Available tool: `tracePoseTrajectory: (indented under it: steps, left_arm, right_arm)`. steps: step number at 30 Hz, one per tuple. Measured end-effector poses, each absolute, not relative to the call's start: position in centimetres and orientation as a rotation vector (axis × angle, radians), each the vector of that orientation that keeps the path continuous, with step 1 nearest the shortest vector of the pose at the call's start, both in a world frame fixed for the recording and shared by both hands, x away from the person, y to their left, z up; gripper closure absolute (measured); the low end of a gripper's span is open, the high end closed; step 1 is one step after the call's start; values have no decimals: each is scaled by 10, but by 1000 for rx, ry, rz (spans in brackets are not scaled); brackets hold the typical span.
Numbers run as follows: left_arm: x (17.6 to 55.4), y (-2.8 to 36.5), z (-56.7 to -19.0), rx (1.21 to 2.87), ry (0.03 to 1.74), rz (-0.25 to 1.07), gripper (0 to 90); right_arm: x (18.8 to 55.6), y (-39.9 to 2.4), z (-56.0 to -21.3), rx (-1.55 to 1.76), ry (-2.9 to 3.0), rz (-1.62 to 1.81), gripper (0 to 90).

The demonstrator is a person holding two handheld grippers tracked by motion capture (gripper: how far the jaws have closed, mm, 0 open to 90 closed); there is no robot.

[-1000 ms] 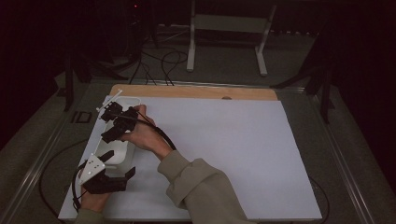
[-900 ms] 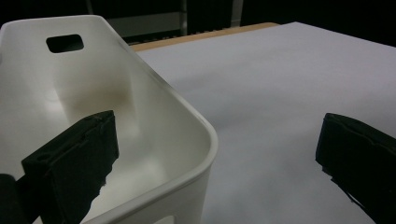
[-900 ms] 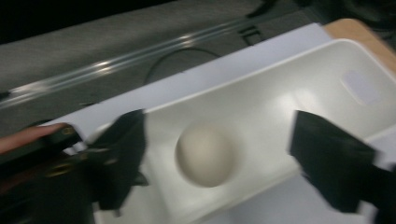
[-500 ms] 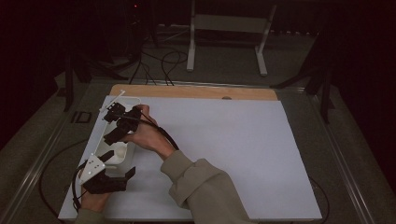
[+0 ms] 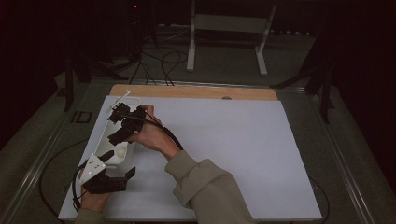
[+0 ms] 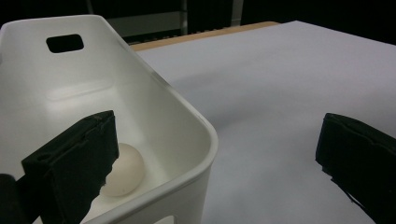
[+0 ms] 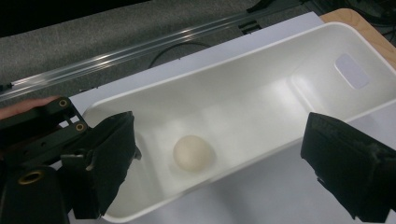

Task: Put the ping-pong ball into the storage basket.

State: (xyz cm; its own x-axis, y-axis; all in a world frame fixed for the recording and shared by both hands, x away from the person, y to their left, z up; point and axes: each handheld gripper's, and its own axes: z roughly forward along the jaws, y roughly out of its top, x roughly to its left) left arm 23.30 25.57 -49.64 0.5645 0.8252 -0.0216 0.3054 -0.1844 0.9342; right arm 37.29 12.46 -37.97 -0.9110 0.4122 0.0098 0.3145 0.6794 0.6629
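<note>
The right gripper [image 5: 122,122] is held above the white bin [image 5: 125,150], its jaws spread wide with nothing between the pads; they have just been opening. In the right gripper view a pale ball [image 7: 193,152] is seen below and between the jaws, lying on the bin [image 7: 261,93] floor — free of both pads.

The left gripper [image 5: 122,164] is set at the bin's near end with its jaws apart: one jaw is seen inside the bin [image 6: 154,98], just beside the ball [image 6: 125,169], the other outside over the white sheet [image 6: 280,84]. The bin's wall stands between them — whether a pad touches it cannot be told.

Beyond the bin, a wooden board edge [image 5: 196,91] is seen along the sheet's [image 5: 233,149] far side.
</note>
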Motion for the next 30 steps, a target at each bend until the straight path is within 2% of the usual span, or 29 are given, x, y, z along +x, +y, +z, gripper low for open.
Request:
tracePoseTrajectory:
  steps: [30]
  left_arm:
    - [233,255,-497,1753,941,625,0]
  right_arm:
    - [370,77,-374,555,2737,1023,92]
